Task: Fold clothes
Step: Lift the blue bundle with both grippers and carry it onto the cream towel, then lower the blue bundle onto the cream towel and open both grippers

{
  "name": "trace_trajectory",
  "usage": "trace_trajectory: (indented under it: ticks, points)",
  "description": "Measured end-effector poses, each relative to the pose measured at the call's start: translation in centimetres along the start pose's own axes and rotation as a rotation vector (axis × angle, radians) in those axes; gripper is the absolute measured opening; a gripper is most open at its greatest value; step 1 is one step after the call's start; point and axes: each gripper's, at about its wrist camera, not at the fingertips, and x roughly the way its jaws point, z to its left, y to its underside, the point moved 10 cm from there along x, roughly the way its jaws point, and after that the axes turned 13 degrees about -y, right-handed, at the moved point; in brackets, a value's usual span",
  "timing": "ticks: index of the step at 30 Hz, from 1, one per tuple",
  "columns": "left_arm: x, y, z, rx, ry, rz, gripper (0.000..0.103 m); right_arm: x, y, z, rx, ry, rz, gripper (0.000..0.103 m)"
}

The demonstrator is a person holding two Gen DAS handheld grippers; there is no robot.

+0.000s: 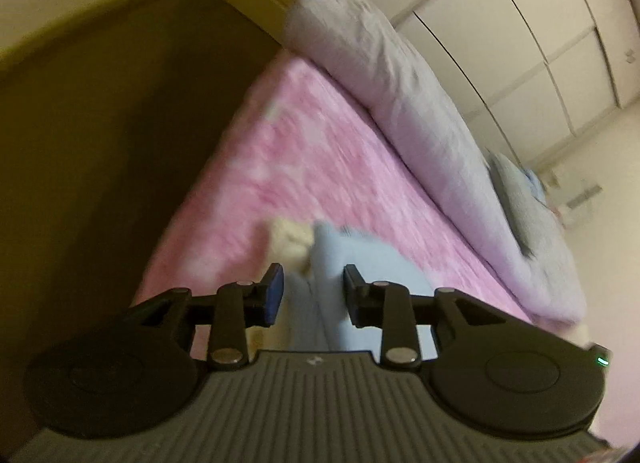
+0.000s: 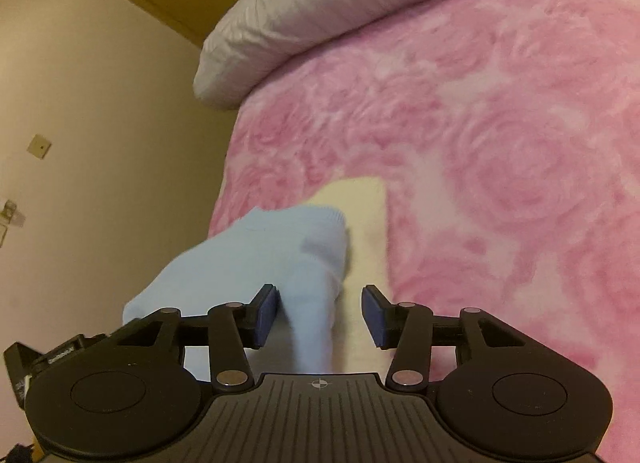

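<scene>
A light blue knit garment lies bunched on a pink rose-patterned blanket, partly over a cream-coloured garment. My right gripper is open just above them, with a fold of the blue garment between its fingers but not clamped. In the left wrist view the blue garment and the cream garment lie right ahead of my left gripper, which is open with blue cloth between its fingers. That view is blurred.
A grey-lilac quilt is rolled along the far side of the blanket, also in the right wrist view. A dark headboard stands at the left. White wardrobe doors stand behind. A cream wall borders the bed.
</scene>
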Motion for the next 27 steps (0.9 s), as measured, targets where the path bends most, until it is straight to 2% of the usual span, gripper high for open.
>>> trace_trajectory:
  ticks: [2,3,5,7,10,11,14,17,19,21,23,25,27]
  points:
    - [-1.8,-0.3,0.3,0.015,-0.077,-0.057,0.023,-2.2,-0.7,0.9,-0.057,0.036,-0.028,0.047]
    - [-3.0,-0.2,0.0,0.053,-0.115,-0.082,0.021,-3.2,-0.5,1.6,-0.089,0.048,-0.026,0.047]
    - [-5.8,0.6,-2.0,0.15,-0.14,-0.12,0.017,-5.4,-0.2,3.1,-0.153,0.071,-0.02,0.047]
    - [-7.8,3.1,-4.0,0.189,-0.105,-0.099,0.016,-7.3,1.4,4.7,-0.236,0.099,0.015,0.047]
    - [-10.3,7.0,-6.5,0.248,-0.073,-0.058,0.016,-8.6,5.8,6.9,-0.336,0.112,0.094,0.045]
    - [-9.8,8.2,-6.0,0.266,-0.109,-0.042,0.016,-8.9,7.4,7.6,-0.367,0.116,0.121,0.042]
    - [-8.6,11.8,-4.5,0.32,-0.223,0.007,0.013,-8.0,12.0,8.5,-0.454,0.131,0.234,0.041]
    - [-7.8,13.0,-3.0,0.284,-0.226,0.017,0.013,-6.6,14.8,7.5,-0.483,0.168,0.3,0.042]
    - [-8.6,12.5,-3.0,0.269,-0.246,0.017,0.011,-6.0,16.2,7.1,-0.498,0.184,0.331,0.042]
    - [-10.0,12.0,-3.4,0.263,-0.28,-0.002,0.011,-6.8,15.5,8.0,-0.503,0.176,0.295,0.042]
    - [-11.0,11.9,-3.8,0.225,-0.272,-0.009,0.012,-7.4,14.8,8.9,-0.534,0.166,0.257,0.042]
    - [-11.1,12.7,-3.9,0.207,-0.263,0.004,0.013,-7.1,15.3,8.8,-0.554,0.169,0.274,0.042]
    - [-9.9,13.5,-3.2,0.204,-0.321,0.024,0.016,-6.1,16.6,7.8,-0.54,0.19,0.33,0.042]
